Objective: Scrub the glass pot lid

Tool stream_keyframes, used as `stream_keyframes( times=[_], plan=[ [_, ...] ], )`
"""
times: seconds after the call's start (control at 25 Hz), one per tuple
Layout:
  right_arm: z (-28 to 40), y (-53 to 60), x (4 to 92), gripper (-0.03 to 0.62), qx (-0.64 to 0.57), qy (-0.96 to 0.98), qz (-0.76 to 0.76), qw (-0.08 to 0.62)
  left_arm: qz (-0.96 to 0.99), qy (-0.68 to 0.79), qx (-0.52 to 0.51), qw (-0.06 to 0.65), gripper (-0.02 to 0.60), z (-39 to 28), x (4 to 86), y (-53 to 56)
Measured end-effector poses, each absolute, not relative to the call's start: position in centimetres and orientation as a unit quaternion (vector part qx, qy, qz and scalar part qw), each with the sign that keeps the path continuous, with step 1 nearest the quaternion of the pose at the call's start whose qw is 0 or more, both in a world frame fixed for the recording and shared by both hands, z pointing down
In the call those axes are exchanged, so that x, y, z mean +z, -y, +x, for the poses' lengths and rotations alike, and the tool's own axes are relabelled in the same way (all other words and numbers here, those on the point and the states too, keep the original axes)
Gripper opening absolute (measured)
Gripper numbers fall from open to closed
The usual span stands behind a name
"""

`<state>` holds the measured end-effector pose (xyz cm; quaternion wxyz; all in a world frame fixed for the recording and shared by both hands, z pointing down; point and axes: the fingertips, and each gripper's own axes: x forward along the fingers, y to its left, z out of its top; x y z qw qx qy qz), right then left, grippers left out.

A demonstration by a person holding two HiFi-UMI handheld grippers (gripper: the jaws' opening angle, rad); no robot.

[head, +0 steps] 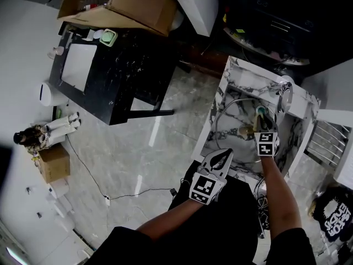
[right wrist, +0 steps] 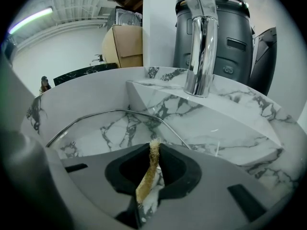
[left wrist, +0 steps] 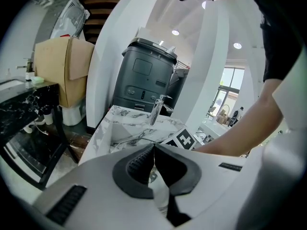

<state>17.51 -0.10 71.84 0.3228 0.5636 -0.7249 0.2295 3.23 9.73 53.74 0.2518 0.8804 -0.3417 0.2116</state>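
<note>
The glass pot lid (head: 233, 120) leans inside the marble sink (head: 223, 90), and its metal rim arcs across the right gripper view (right wrist: 110, 128). My right gripper (head: 258, 120) is down in the basin just in front of the lid, shut on a thin tan scrub pad (right wrist: 146, 176) that sticks up between its jaws (right wrist: 154, 145). My left gripper (head: 226, 153) hovers over the sink's near edge, short of the lid, with its jaws closed tip to tip on nothing (left wrist: 153, 146). From the left gripper view only a sliver of the lid's rim (left wrist: 136, 138) shows.
A chrome faucet (right wrist: 201, 47) stands on the sink's back ledge, also in the head view (head: 284, 93). A dark bin (left wrist: 144, 75) sits behind the sink. A black marble table (head: 110, 70) and a cardboard box (head: 127, 4) stand across the tiled floor, where a cable (head: 132, 192) runs.
</note>
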Motion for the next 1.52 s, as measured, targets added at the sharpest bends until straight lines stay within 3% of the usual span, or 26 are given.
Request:
stream_keyframes(
  times=[1.52],
  plan=[
    [18.5,-5.5,71.9,0.066,0.284,0.686,0.566,0.359,0.888,0.329,0.182,0.265,0.015,3.1,53.0,-12.2]
  ],
)
